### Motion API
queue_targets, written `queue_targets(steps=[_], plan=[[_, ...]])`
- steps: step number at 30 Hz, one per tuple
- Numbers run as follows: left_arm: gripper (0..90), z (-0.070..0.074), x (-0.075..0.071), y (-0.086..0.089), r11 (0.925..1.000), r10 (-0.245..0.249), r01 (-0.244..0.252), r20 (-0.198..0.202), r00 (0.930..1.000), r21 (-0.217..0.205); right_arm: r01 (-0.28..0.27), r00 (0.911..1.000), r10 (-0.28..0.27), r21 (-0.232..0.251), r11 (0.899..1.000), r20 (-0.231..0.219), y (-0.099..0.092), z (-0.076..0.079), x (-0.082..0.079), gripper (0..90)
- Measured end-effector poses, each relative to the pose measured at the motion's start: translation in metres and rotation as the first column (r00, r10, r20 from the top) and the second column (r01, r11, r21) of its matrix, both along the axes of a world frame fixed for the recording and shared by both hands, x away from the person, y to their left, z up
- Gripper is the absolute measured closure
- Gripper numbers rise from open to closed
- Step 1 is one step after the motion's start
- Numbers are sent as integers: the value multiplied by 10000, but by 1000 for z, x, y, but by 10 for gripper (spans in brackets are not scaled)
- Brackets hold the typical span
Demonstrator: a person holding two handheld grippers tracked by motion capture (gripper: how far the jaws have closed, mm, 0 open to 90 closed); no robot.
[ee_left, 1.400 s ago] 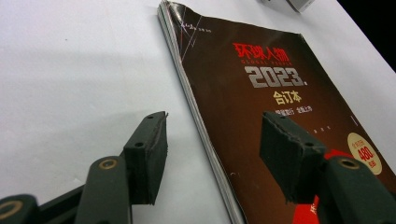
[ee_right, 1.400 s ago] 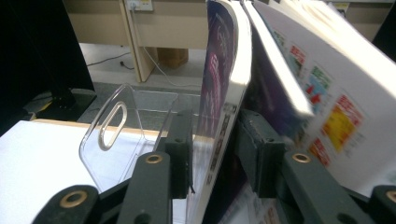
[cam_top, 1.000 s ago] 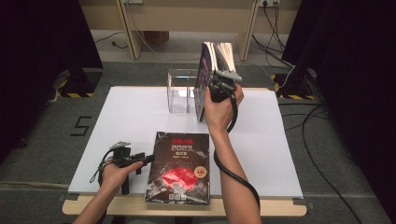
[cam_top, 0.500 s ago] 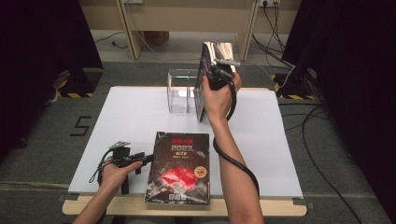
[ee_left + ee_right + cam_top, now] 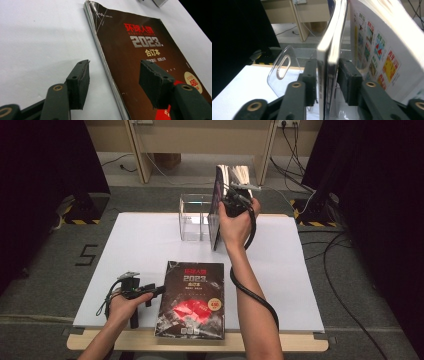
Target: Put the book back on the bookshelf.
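While right gripper (image 5: 234, 200) jaws, just closing, clamp the upright magazine (image 5: 218, 205) | step: slotting into clear acrylic rack (image 5: 194, 217) | next: lower straight | left gripper (image 5: 152, 291) jaws gape, empty, astride flat magazine (image 5: 192, 300) edge on counter (image 5: 150, 240)

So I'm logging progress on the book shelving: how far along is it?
Nothing looks finished yet. In hand: the right gripper holds an upright book beside the clear acrylic holder, its jaws having just been closing on it; whether it is seated inside I cannot tell. Left: the dark 2023 magazine lies flat on the table, the open left gripper straddling its edge.

Two magazines, one lying flat (image 5: 192, 300), one upright (image 5: 218, 207), one clear acrylic rack (image 5: 195, 217), two grippers (image 5: 145, 292) (image 5: 235, 195)
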State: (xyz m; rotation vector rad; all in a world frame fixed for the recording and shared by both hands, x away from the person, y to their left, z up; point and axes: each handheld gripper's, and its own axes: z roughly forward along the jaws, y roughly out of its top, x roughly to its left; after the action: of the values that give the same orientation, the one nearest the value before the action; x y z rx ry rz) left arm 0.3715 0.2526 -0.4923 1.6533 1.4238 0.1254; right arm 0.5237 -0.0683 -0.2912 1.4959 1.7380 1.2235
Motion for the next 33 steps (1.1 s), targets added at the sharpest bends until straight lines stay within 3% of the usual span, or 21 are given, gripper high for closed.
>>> queue_targets(steps=[5,10,17,22,26,33], plan=[[412,0,-1,0,10000,-25,25,0,10000,-5,-34,9999,33,55,10000,139,0,-5,-5,716],[412,1,0,-1,10000,-15,15,26,10000,-33,-49,10000,48,265,9996,42,1,6,3,612],[412,1,0,-1,10000,-31,31,12,10000,-27,219,9971,-241,-320,9992,-723,13,11,24,572],[412,1,0,1,10000,32,-31,50,10000,-71,288,9944,-376,-890,9956,-989,25,11,36,645],[412,0,0,0,9999,36,-35,49,10000,-100,127,9921,-247,-966,9952,-1234,31,13,43,637],[412,1,0,1,9999,40,-39,46,10000,-104,558,9821,-792,-1377,9889,-1708,34,14,52,683]])
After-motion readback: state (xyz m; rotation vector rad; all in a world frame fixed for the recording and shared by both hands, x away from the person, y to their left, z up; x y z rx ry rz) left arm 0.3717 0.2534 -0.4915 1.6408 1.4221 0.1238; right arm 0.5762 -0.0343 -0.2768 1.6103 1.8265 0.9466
